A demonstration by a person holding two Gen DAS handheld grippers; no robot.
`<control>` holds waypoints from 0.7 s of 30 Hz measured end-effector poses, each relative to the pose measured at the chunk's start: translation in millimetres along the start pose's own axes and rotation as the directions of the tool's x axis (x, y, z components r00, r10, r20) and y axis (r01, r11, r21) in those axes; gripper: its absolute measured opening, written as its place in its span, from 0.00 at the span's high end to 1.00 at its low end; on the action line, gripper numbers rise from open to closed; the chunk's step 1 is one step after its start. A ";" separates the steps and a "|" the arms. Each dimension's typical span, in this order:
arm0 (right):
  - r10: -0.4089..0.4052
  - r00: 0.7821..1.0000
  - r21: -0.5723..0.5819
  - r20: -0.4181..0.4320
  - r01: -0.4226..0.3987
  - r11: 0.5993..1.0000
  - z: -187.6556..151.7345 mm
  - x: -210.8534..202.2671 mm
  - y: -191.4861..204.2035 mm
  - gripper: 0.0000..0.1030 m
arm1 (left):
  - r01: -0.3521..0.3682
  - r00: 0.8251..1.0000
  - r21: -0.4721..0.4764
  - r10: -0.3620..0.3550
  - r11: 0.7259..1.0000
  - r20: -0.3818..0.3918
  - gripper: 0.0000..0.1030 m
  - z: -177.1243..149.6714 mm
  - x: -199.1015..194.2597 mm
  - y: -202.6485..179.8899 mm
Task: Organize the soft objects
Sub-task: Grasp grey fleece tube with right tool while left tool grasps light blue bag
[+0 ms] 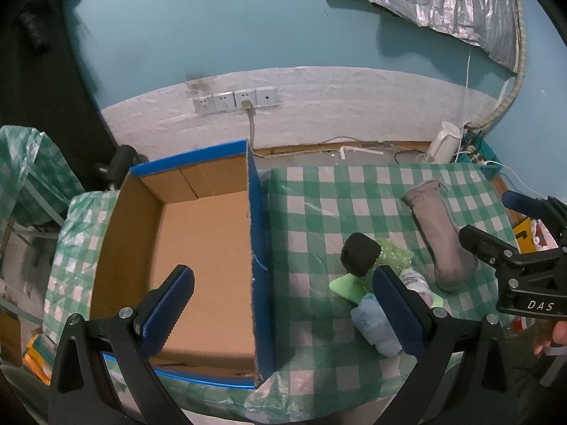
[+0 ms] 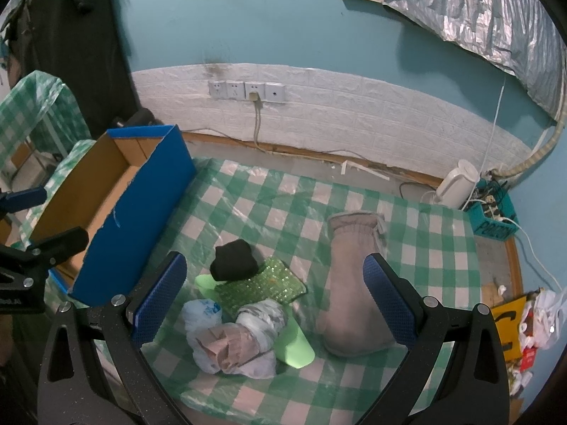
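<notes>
An empty cardboard box with blue outer walls (image 1: pixel 260 233) (image 2: pixel 141 209) stands on the left of the green-checked tablecloth (image 1: pixel 312 212) (image 2: pixel 269 219). A pile of soft things lies right of it: a black sponge block (image 1: pixel 359 253) (image 2: pixel 234 260), a green sequinned pad (image 2: pixel 262 288), a green foam sheet (image 2: pixel 296 343), wrapped bundles (image 2: pixel 241 336) (image 1: pixel 375 326). A grey sock (image 1: pixel 439 233) (image 2: pixel 354 283) lies further right. My left gripper (image 1: pixel 283 311) is open, straddling the box's right wall. My right gripper (image 2: pixel 274 297) is open above the pile and sock; it also shows in the left wrist view (image 1: pixel 496 223).
Wall sockets with a plugged cable (image 2: pixel 253 97) sit on the white brick panel behind. A white kettle (image 2: pixel 455 184) and a teal basket of power strips (image 2: pixel 492 212) stand at the back right. Bags and litter (image 2: pixel 535 318) lie past the table's right edge.
</notes>
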State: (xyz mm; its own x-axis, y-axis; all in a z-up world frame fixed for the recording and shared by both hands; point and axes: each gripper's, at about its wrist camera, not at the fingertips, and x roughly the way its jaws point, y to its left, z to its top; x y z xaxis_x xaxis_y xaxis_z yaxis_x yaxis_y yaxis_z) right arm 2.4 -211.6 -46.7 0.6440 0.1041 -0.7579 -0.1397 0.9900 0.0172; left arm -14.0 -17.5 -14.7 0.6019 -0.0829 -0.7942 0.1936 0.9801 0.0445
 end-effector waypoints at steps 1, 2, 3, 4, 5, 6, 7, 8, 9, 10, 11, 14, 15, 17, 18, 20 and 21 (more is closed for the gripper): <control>-0.001 1.000 0.000 -0.001 0.001 1.000 -2.6 1.6 -5.2 0.03 | 0.005 1.000 -0.001 -0.005 1.000 -0.006 0.01 0.0 1.8 -1.4; -0.002 1.000 0.000 -0.001 0.002 1.000 -4.1 1.7 -7.6 0.03 | 0.011 1.000 -0.001 -0.011 1.000 -0.013 0.01 1.2 4.2 -2.2; -0.004 1.000 0.000 -0.002 0.004 1.000 -4.5 1.5 -8.4 0.03 | 0.018 1.000 0.001 -0.018 1.000 -0.022 0.01 2.3 7.1 -3.3; -0.005 1.000 0.001 -0.004 0.006 1.000 -3.3 1.7 -8.3 0.03 | 0.022 0.999 0.006 -0.022 1.000 -0.027 0.01 1.3 8.4 -5.8; -0.008 1.000 0.002 -0.006 0.008 1.000 -2.4 3.2 -9.3 0.03 | 0.023 0.999 0.011 -0.023 1.000 -0.034 0.01 2.8 10.5 -6.6; -0.010 1.000 0.003 -0.008 0.010 1.000 -1.8 3.5 -10.0 0.03 | 0.024 0.999 0.019 -0.024 1.000 -0.043 0.01 2.4 12.7 -9.2; -0.015 1.000 0.006 -0.009 0.015 1.000 -2.8 3.8 -11.6 0.03 | 0.026 0.998 0.024 -0.024 0.999 -0.050 0.01 1.1 14.2 -12.3; -0.019 1.000 0.008 -0.011 0.019 1.000 -3.6 4.4 -13.4 0.03 | 0.028 0.998 0.029 -0.026 0.999 -0.057 0.01 1.4 16.1 -13.9; -0.023 1.000 0.010 -0.017 0.024 1.000 -4.1 5.2 -15.6 0.03 | 0.031 0.997 0.034 -0.028 0.999 -0.067 0.01 1.6 18.2 -16.0; -0.025 0.999 0.012 -0.020 0.025 1.000 -5.4 5.1 -17.2 0.03 | 0.035 0.996 0.037 -0.032 0.999 -0.078 0.01 0.9 20.6 -18.6; -0.029 0.999 0.017 -0.025 0.030 0.999 -5.4 5.9 -20.5 0.03 | 0.040 0.995 0.037 -0.037 0.999 -0.089 0.01 1.5 22.9 -19.3; -0.040 0.998 0.024 -0.038 0.041 0.999 -6.4 9.2 -26.1 0.03 | 0.055 0.992 0.030 -0.051 0.998 -0.119 0.01 1.8 30.0 -23.1; -0.043 0.998 0.027 -0.041 0.045 0.999 -7.6 9.7 -28.4 0.03 | 0.058 0.990 0.024 -0.054 0.998 -0.130 0.01 2.2 33.2 -24.5; -0.048 0.998 0.035 -0.051 0.050 0.998 -7.8 13.8 -32.0 0.03 | 0.061 0.988 0.015 -0.058 0.998 -0.143 0.01 2.2 37.6 -26.4; -0.052 0.997 0.040 -0.058 0.054 0.998 -8.6 15.3 -35.4 0.03 | 0.054 0.987 0.013 -0.052 0.998 -0.149 0.01 2.2 40.6 -27.8; -0.056 0.996 0.046 -0.071 0.060 0.997 -10.5 18.6 -40.8 0.03 | 0.038 0.987 0.020 -0.034 0.999 -0.155 0.01 2.0 45.2 -30.4; -0.060 0.995 0.048 -0.076 0.064 0.997 -11.5 20.3 -42.9 0.03 | 0.025 0.987 0.028 -0.020 0.999 -0.160 0.01 0.9 48.5 -31.6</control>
State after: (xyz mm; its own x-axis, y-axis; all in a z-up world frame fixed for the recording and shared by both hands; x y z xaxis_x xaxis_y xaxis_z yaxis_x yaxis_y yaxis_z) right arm 12.8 -253.0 -70.3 0.5919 0.0372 -0.8052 -0.0622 0.9981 0.0004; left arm 9.8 -52.6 -54.1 0.4665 -0.0730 -0.8815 0.2300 0.9723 0.0412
